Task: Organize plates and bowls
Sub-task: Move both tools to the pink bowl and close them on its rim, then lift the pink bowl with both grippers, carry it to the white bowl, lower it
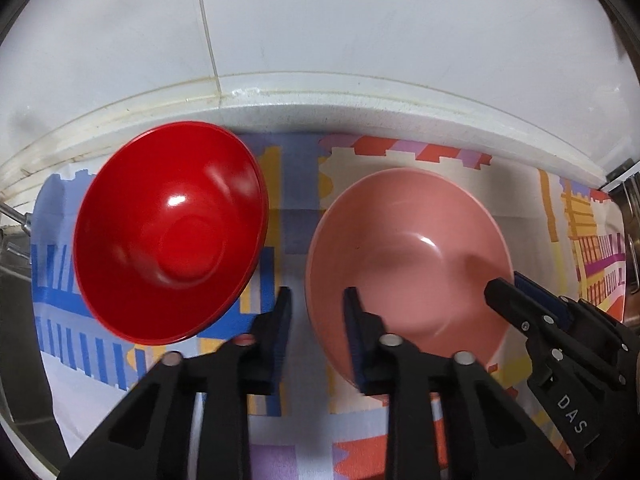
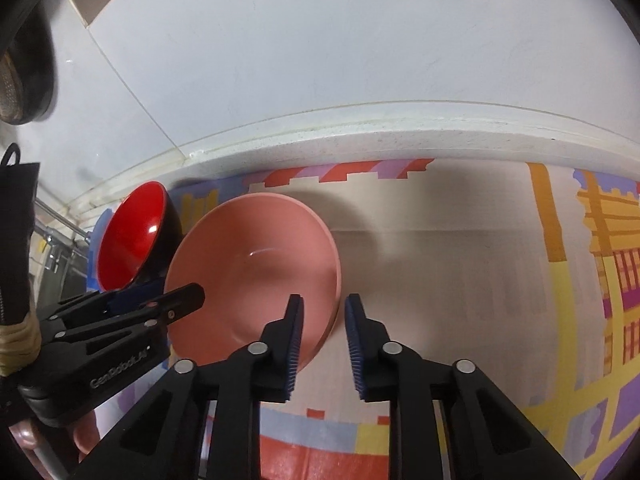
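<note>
A pink bowl (image 1: 408, 264) sits on a patterned cloth (image 1: 292, 208), with a red bowl (image 1: 168, 232) to its left. My left gripper (image 1: 318, 312) is open, its fingers straddling the pink bowl's left rim. My right gripper (image 2: 323, 316) is open, its fingers straddling the same pink bowl's (image 2: 256, 268) right rim. The right gripper also shows in the left wrist view (image 1: 508, 288) over the bowl's right side. The left gripper shows in the right wrist view (image 2: 176, 296) at the bowl's left side. The red bowl (image 2: 132, 236), black outside, stands beyond it.
A white tiled wall (image 1: 360, 20) and a raised white counter ledge (image 1: 320, 96) run along the back. Metal rack parts (image 2: 56, 240) stand at the far left. The cloth (image 2: 460, 248) stretches out right of the pink bowl.
</note>
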